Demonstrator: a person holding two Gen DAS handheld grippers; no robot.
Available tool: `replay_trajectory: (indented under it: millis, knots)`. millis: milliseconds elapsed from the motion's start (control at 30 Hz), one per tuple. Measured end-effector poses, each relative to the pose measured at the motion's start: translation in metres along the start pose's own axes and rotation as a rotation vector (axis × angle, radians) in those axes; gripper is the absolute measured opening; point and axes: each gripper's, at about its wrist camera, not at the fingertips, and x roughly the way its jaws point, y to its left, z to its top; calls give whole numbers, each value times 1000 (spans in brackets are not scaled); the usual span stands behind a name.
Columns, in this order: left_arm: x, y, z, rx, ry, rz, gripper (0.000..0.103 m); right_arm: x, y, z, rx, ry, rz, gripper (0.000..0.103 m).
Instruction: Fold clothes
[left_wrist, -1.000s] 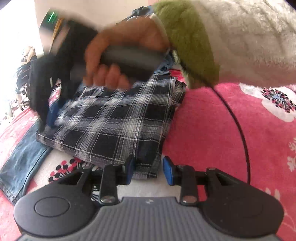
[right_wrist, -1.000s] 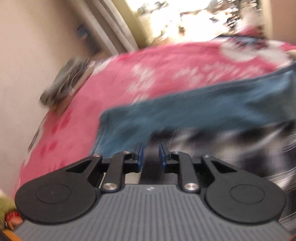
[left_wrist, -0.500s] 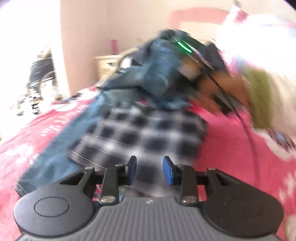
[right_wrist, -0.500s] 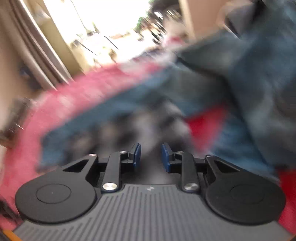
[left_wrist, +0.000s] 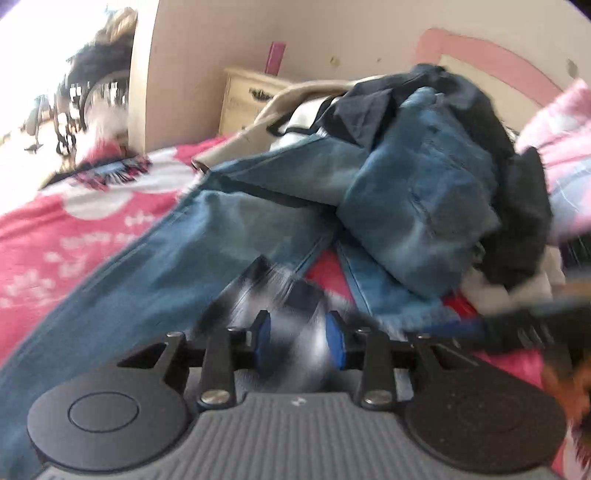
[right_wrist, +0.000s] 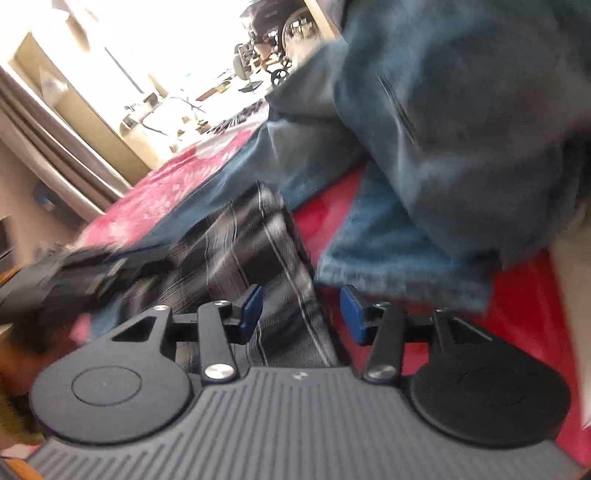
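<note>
Beside jeans (right_wrist: 399, 254), plaid shirt's (right_wrist: 251, 240) edge.

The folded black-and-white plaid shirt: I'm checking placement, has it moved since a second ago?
Yes. The folded black-and-white plaid shirt, then lying beside the blue denim jeans, is now between the left claw's pads, nearer the clothes pile.

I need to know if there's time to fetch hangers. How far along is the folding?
Early stage. Done: the plaid shirt looks folded into a compact bundle. In hand: that shirt lies between the pads of the left gripper; the right gripper is opening, its pads clear of the cloth. Left: the blue jeans lie spread on the pink bedspread, and a heap of clothes behind them is untouched.
</note>
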Motion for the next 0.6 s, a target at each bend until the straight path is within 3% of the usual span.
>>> replay_trajectory:
  millis: [67, 100, 133, 233, 367, 533, 600]
  knots:
    - [23, 0, 3, 11, 23, 53, 29, 2, -11, -6, 39, 32, 55, 42]
    - [34, 0, 3, 19, 30, 97, 26, 0, -12, -9, 41, 40, 68, 25]
    - [43, 1, 1, 18, 30, 138, 23, -2, -13, -13, 40, 45, 79, 20]
    - [52, 9, -1, -31, 6, 183, 24, -13, -15, -25, 38, 27, 93, 11]
    - [54, 10, 1, -54, -22, 190, 23, -28, -16, -37, 45, 12, 85, 11]
    - [33, 5, 10, -60, -111, 131, 22, -33, -18, -38, 67, -7, 92, 16]
    - [43, -5, 9, -12, -61, 142, 28, -36, -20, -38, 71, -18, 92, 16]
